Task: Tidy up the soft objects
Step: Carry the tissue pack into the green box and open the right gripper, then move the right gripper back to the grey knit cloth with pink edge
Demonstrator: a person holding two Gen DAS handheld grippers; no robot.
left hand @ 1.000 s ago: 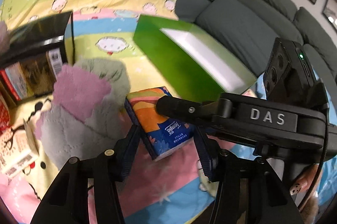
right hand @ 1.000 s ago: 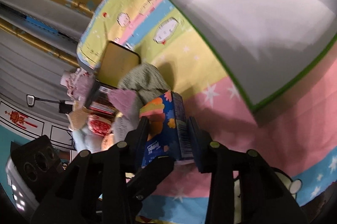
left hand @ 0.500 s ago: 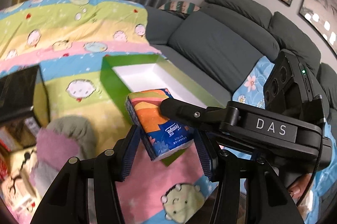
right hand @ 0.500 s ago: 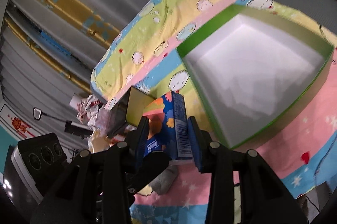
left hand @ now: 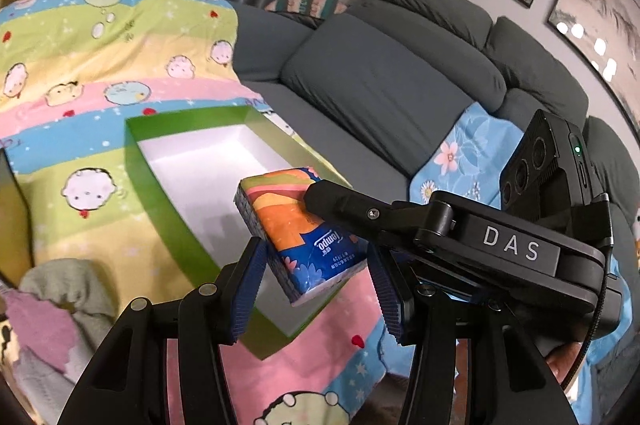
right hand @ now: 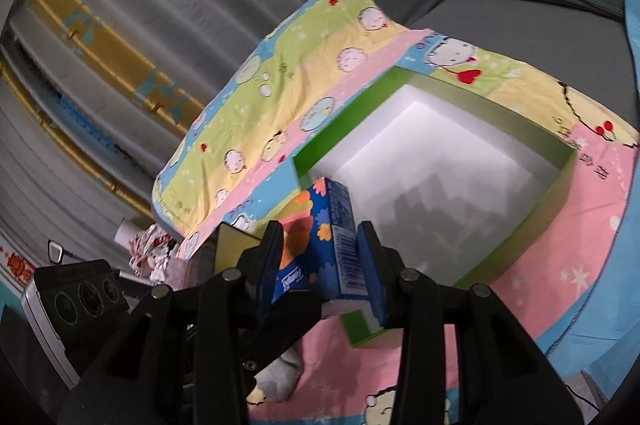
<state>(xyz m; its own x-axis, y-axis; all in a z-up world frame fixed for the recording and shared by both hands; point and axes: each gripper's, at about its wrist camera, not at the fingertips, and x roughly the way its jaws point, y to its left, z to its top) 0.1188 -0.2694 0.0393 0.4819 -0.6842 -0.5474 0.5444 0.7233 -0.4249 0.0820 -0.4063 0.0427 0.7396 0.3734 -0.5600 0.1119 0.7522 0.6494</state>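
A blue and orange tissue pack (left hand: pixel 296 225) (right hand: pixel 320 221) hangs in the air over the near corner of an open green box (left hand: pixel 140 161) (right hand: pixel 560 193) with a white inside. My left gripper (left hand: pixel 316 249) is shut on the pack's near end, its blue pads touching both sides. My right gripper (right hand: pixel 320 231) is shut on the same pack across its narrow faces. In the left wrist view one right finger (left hand: pixel 340 201) lies across the pack's top. The box holds nothing.
The box lies on a cartoon-print blanket (left hand: pixel 100 65) spread over a grey sofa (left hand: pixel 380 77). A grey and pink plush cloth (left hand: pixel 60 305) lies at lower left. A black box (right hand: pixel 224 249) stands by the blanket's left edge, with grey curtains behind.
Both grippers have risen with the tissue pack and carried it from beside the plush cloth to over the green box. The cloth and the black box have slipped toward the lower left.
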